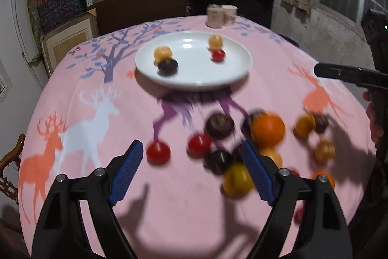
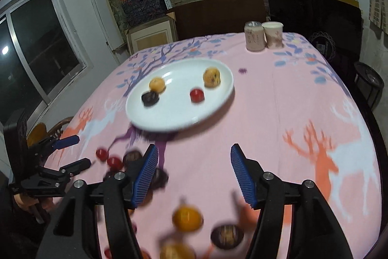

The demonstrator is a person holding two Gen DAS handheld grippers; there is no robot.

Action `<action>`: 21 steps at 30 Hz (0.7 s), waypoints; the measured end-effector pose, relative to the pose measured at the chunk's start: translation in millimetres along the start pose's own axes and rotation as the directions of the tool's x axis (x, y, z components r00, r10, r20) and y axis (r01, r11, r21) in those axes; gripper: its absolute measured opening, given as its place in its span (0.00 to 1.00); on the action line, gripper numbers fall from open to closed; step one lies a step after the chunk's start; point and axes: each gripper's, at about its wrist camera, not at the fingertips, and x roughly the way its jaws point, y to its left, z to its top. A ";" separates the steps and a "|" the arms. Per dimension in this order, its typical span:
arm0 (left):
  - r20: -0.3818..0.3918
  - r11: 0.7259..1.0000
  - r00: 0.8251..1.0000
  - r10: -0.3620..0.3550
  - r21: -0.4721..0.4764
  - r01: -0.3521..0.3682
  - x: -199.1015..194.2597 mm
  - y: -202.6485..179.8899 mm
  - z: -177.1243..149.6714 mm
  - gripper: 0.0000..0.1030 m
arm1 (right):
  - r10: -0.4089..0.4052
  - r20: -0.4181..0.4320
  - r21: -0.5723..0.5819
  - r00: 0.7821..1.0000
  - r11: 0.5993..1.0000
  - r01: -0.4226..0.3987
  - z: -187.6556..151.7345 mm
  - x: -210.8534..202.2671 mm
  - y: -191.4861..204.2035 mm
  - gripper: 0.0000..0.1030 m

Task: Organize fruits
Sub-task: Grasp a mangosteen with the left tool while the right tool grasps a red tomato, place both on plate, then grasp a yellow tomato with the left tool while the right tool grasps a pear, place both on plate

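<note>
A white plate (image 1: 194, 74) (image 2: 179, 113) sits mid-table on the pink deer-print cloth. It holds two orange fruits, a dark one (image 1: 167, 67) and a small red one (image 1: 217, 55). Nearer the front, several loose fruits lie blurred on the cloth, among them a red one (image 1: 158, 153), a dark one (image 1: 219, 125) and a big orange (image 1: 268, 130). My left gripper (image 1: 191, 147) (image 2: 80, 152) hangs open above them, gripping nothing. My right gripper (image 2: 194, 149) is open too, over bare cloth, with an orange fruit (image 2: 187, 219) and a dark fruit (image 2: 226, 236) below it.
A can (image 2: 253, 37) and a paper cup (image 2: 272, 34) stand at the table's far edge. Dark chair backs and shelves of boxes rise behind the table. A wooden chair (image 1: 9, 157) stands at the left side. A hand (image 1: 374, 118) holds the right gripper's handle.
</note>
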 end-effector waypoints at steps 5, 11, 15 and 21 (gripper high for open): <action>-0.043 0.997 0.999 -0.012 0.075 0.016 -0.6 -28.8 -35.6 0.64 | 0.007 0.001 0.053 1.000 0.999 -0.007 -54.9 -20.8 -5.8 0.61; -0.088 0.996 0.996 0.000 0.085 0.008 31.8 -42.1 -32.8 0.56 | 0.001 -0.010 0.105 1.000 0.994 0.000 -80.2 -28.2 -13.6 0.61; -0.102 0.996 0.994 -0.027 0.078 0.035 40.6 -45.5 -29.0 0.35 | -0.013 -0.037 0.063 0.999 0.998 0.016 -90.4 -28.4 -9.1 0.61; -0.050 0.996 0.997 -0.054 0.073 0.057 17.5 -45.2 -32.4 0.35 | 0.027 -0.090 -0.064 0.996 0.997 -0.033 -100.4 -17.7 15.3 0.56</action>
